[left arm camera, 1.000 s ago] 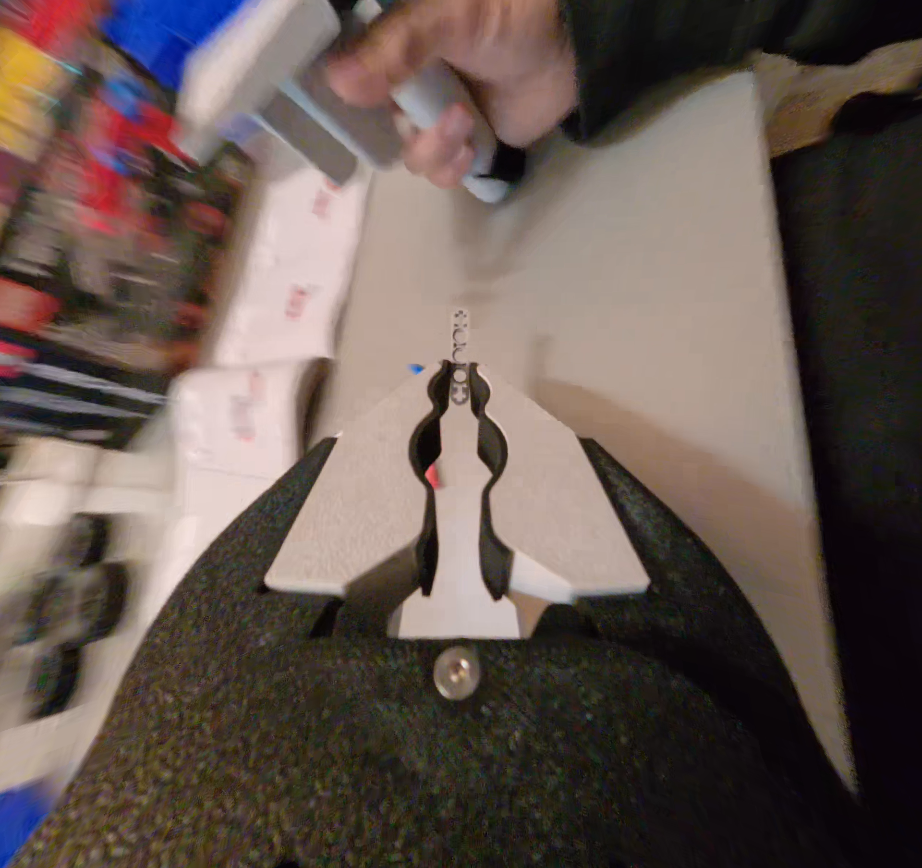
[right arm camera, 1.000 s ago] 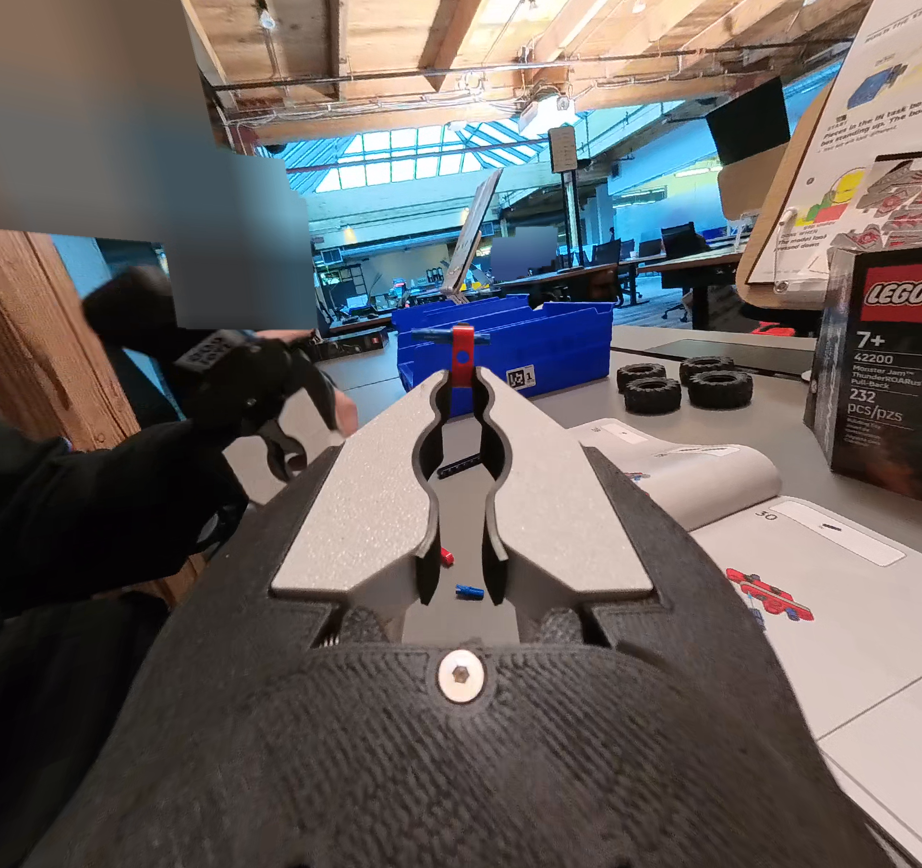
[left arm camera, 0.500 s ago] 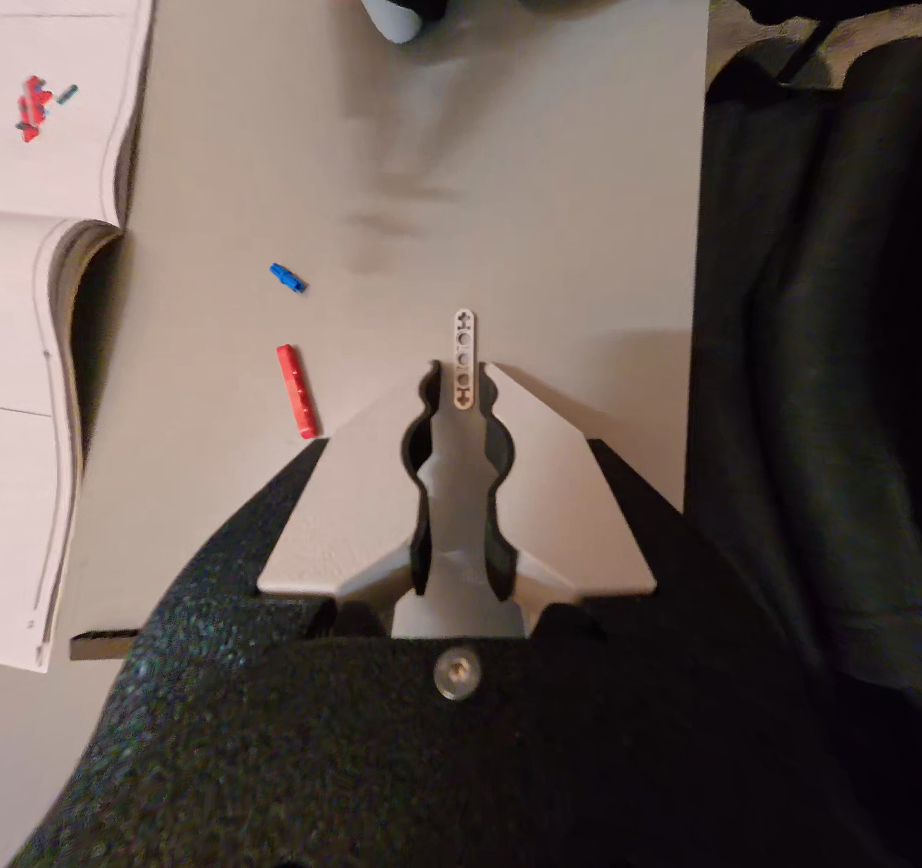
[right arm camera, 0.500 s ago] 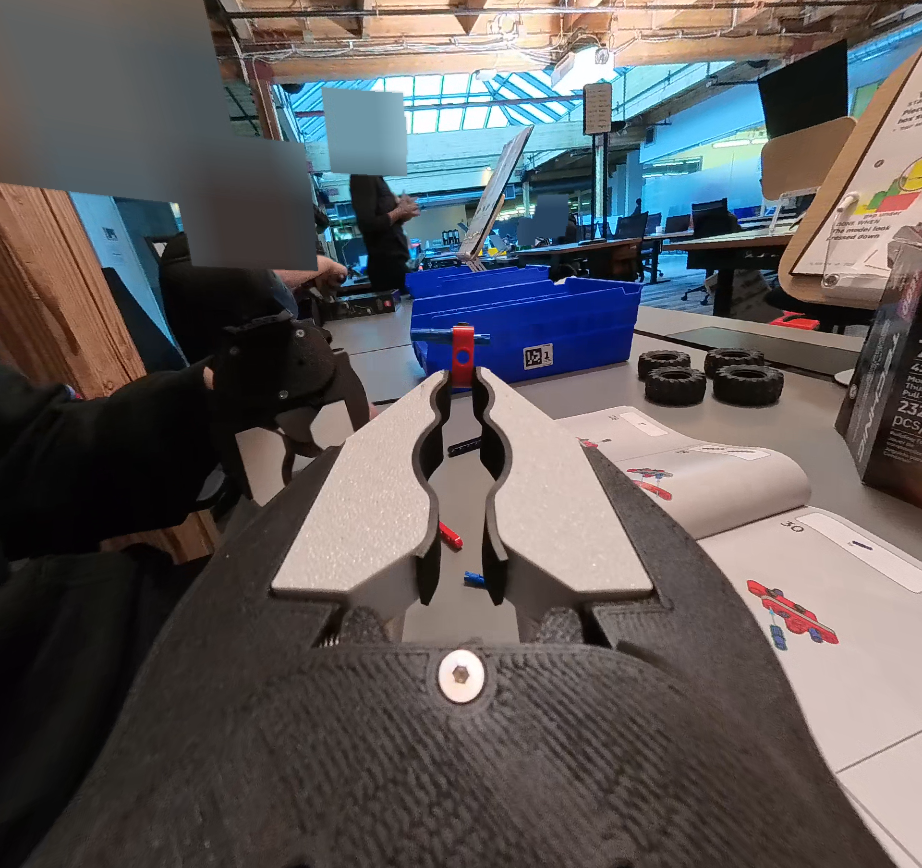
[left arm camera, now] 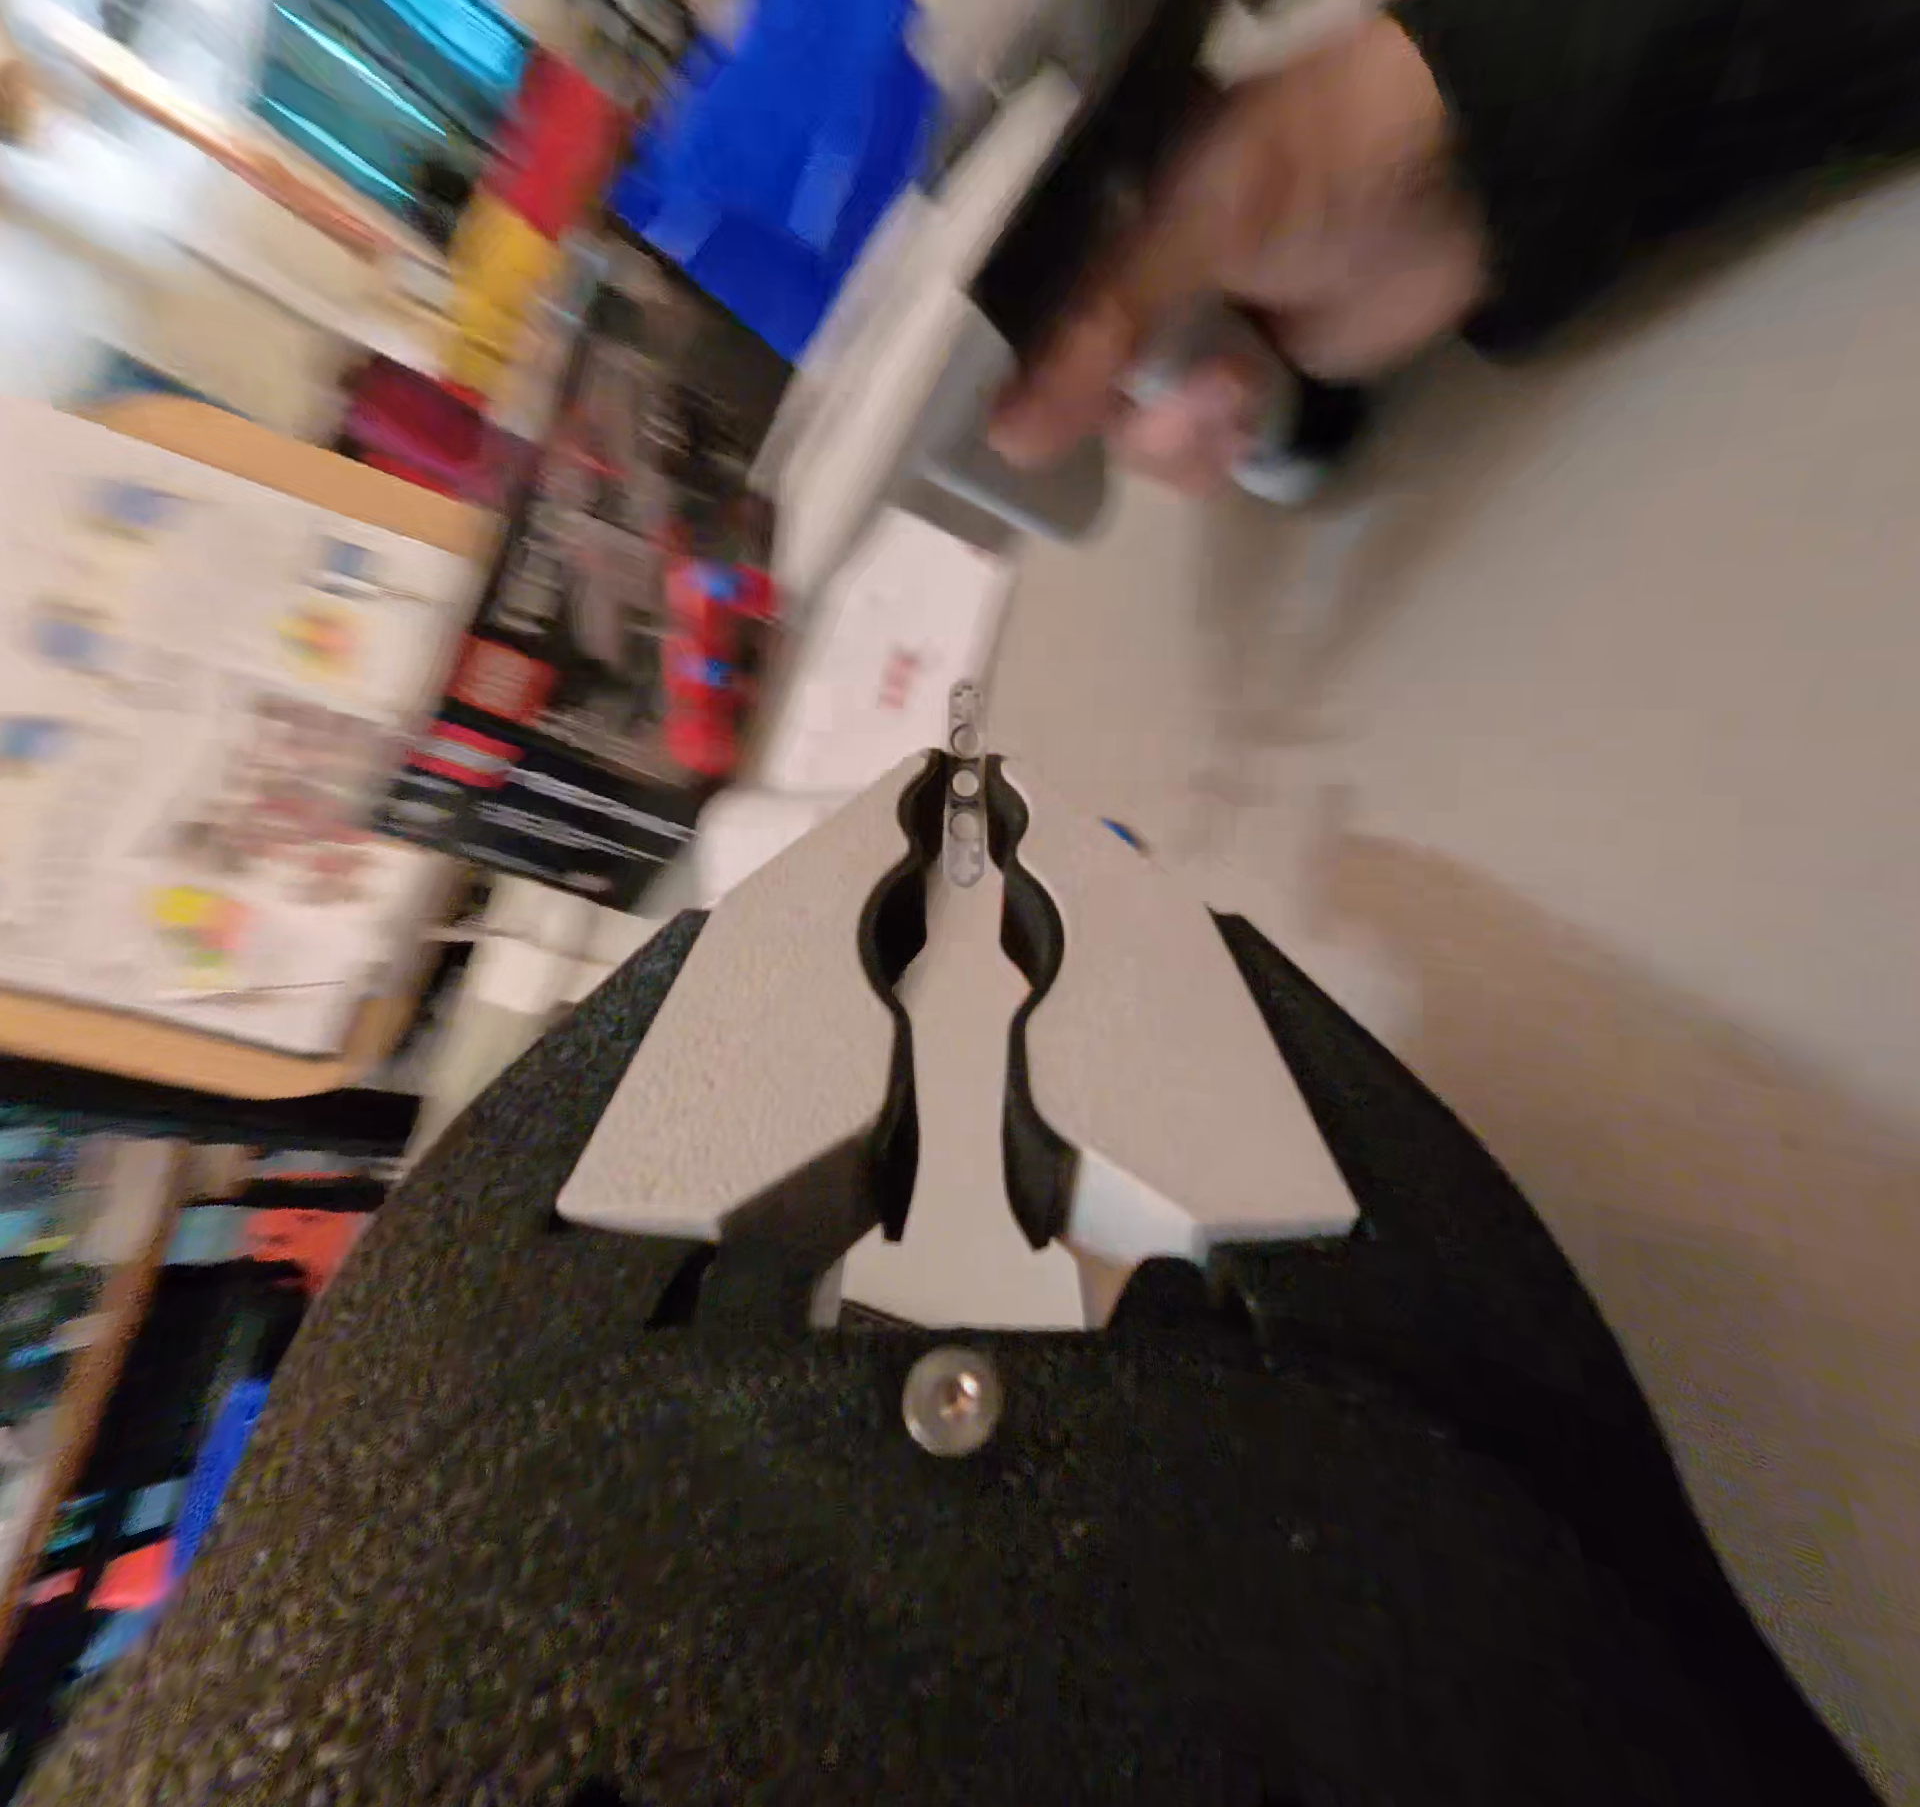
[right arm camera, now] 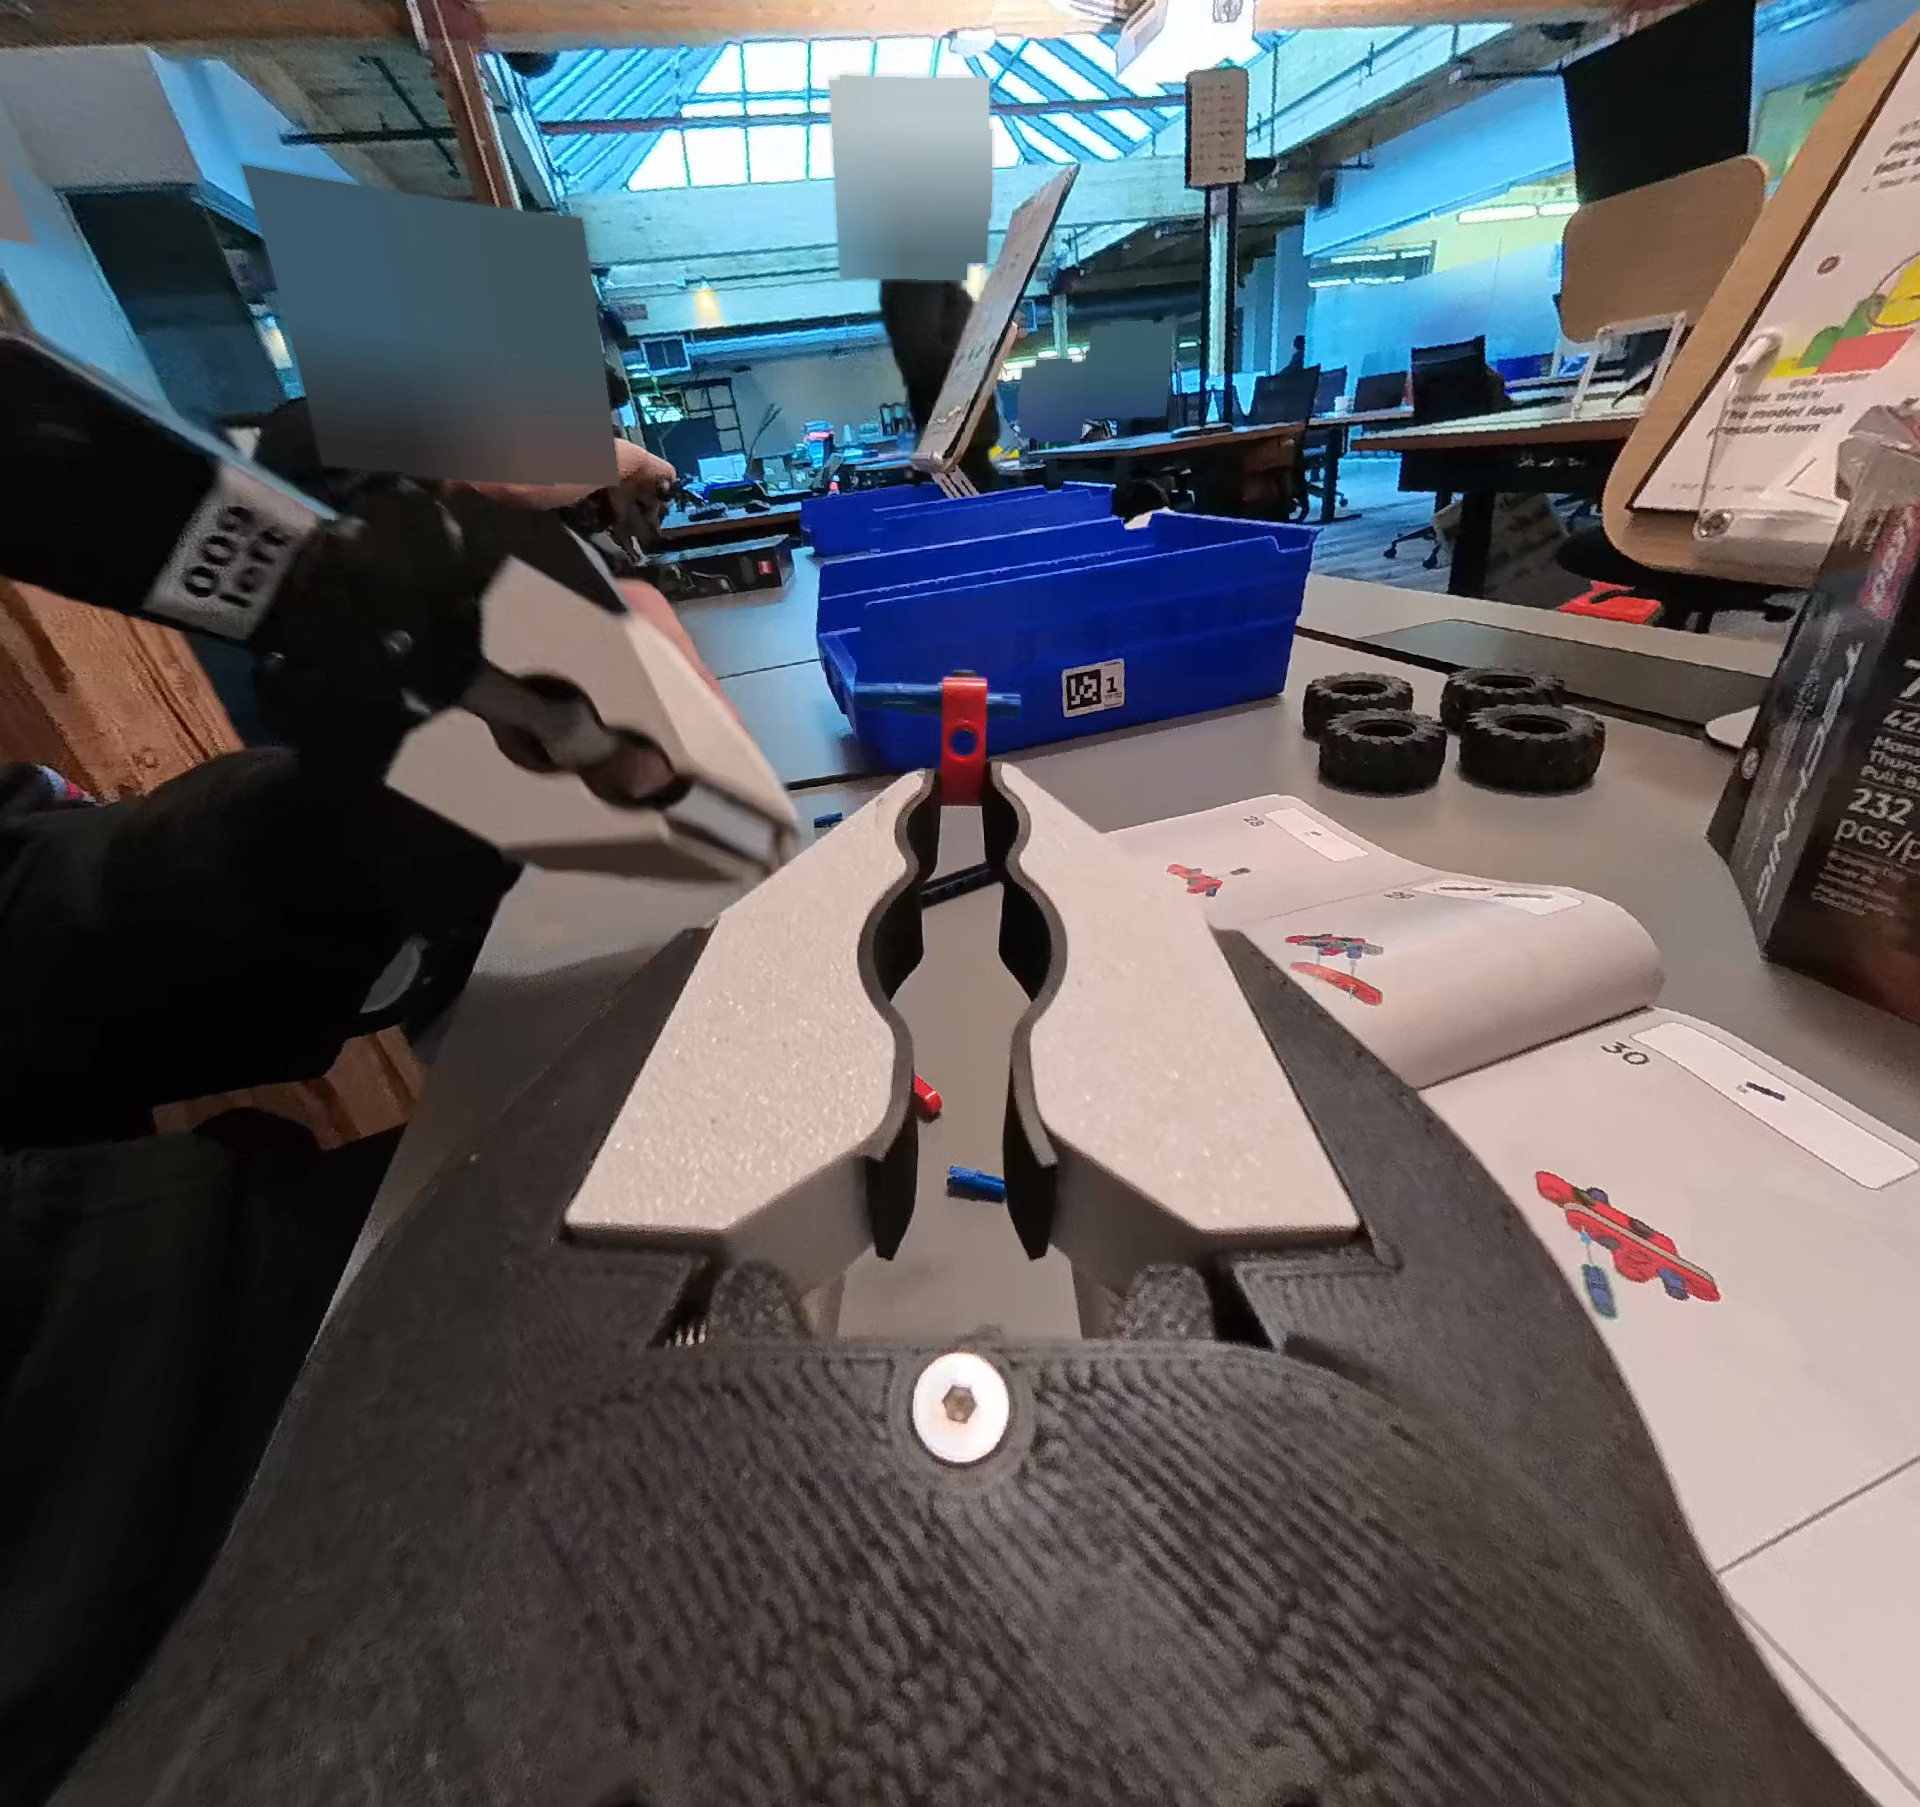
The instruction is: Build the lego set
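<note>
My left gripper [left arm camera: 964, 770] is shut on a thin light-grey beam with holes [left arm camera: 966, 796] that sticks out past its tips. My right gripper [right arm camera: 962, 789] is shut on a red beam [right arm camera: 962, 741] with a blue axle [right arm camera: 933, 695] through its top end, held upright above the table. The left gripper [right arm camera: 665, 781] also shows in the right wrist view, coming in from the left with its tips close to my right gripper's left finger. In the blurred left wrist view a hand [left arm camera: 1299, 240] holds the right gripper at top right.
On the grey table [right arm camera: 1195, 770] lie a small blue pin [right arm camera: 975, 1183] and a red piece [right arm camera: 927, 1095]. An open instruction booklet [right arm camera: 1455, 947] lies to the right. Several black tyres [right arm camera: 1455, 729], a blue bin [right arm camera: 1060, 614] and a dark set box [right arm camera: 1839, 781] stand behind. Across from one pair of fingers to the other is roughly 5 cm. The left tips stand about 9 cm off the small blue pin [right arm camera: 975, 1183].
My left gripper swung up from facing the tabletop and moved in toward my right gripper, still holding the grey beam. My right gripper kept its red beam and tilted slightly downward.
</note>
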The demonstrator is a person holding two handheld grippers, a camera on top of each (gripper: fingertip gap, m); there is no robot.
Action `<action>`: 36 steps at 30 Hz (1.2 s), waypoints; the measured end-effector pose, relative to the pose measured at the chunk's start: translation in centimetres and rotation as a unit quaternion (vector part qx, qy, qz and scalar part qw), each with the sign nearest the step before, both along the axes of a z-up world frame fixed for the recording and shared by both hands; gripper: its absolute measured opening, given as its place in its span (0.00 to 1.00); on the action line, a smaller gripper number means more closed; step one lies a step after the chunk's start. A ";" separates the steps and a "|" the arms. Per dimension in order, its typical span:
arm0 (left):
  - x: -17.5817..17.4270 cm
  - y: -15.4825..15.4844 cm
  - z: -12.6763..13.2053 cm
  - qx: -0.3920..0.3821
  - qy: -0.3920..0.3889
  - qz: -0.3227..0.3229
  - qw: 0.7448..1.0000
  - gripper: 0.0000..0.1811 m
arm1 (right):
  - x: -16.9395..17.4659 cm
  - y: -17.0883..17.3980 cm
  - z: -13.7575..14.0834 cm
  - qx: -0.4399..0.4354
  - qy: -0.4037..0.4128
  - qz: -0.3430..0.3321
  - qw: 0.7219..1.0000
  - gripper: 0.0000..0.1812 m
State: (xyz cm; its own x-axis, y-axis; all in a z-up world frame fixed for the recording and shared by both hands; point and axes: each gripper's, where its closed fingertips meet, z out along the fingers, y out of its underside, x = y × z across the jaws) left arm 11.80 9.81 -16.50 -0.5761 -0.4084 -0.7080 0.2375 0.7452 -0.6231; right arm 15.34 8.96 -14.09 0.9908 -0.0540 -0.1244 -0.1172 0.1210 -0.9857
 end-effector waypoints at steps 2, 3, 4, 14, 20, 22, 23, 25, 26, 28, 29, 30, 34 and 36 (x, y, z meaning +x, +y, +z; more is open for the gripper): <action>0.4 0.6 2.5 0.007 -0.096 0.016 0.995 0.02 | 0.3 0.1 0.2 0.010 0.017 -0.001 1.000 0.03; 0.6 0.8 3.3 0.022 -0.138 0.025 0.990 0.02 | 0.2 0.2 0.4 0.023 0.032 0.008 0.999 0.03; 0.7 0.9 3.8 0.037 -0.172 0.032 0.984 0.02 | 0.2 0.4 0.5 0.033 0.047 0.012 0.998 0.03; 0.7 1.4 4.0 0.088 -0.237 0.044 0.967 0.02 | -1.4 2.2 -0.5 -0.016 0.017 0.033 0.999 0.03; 1.0 1.7 3.6 0.065 -0.212 0.049 0.974 0.02 | -1.3 2.4 -0.7 -0.022 0.027 0.036 0.999 0.03; 1.1 1.8 3.5 0.059 -0.208 0.050 0.975 0.02 | -1.2 2.4 -0.8 -0.025 0.031 0.039 0.998 0.03; 1.1 1.8 3.4 0.057 -0.204 0.048 0.976 0.02 | -1.3 2.4 -0.8 -0.026 0.035 0.041 0.998 0.03; 1.1 1.7 3.2 0.055 -0.195 0.044 0.978 0.02 | -1.3 2.4 -0.8 -0.026 0.041 0.046 0.998 0.03; 1.1 1.8 3.2 0.057 -0.192 0.046 0.979 0.02 | -1.3 2.4 -0.8 -0.026 0.043 0.047 0.998 0.03; 1.2 1.8 3.1 0.055 -0.187 0.051 0.980 0.02 | -1.3 2.5 -0.9 -0.030 0.041 0.044 0.998 0.03; 1.2 1.9 3.1 0.057 -0.186 0.054 0.979 0.02 | -1.3 2.5 -1.0 -0.031 0.039 0.042 0.998 0.03; 1.2 1.9 3.1 0.060 -0.185 0.056 0.979 0.02 | -1.3 2.6 -1.0 -0.032 0.037 0.040 0.998 0.03; 1.4 2.2 2.9 0.085 -0.175 0.080 0.978 0.02 | -1.0 2.7 -1.1 -0.040 0.017 0.014 0.999 0.03; 1.5 2.4 2.8 0.101 -0.169 0.095 0.976 0.02 | -1.0 2.8 -1.3 -0.049 0.006 0.002 0.999 0.03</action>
State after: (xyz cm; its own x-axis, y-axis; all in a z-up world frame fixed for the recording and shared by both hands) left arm 13.33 12.25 -13.72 -0.2241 -0.3178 -0.9213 0.2494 0.8952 -0.3694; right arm 14.35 11.77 -15.38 0.9896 -0.0619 -0.1301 -0.1288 0.0235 -0.9914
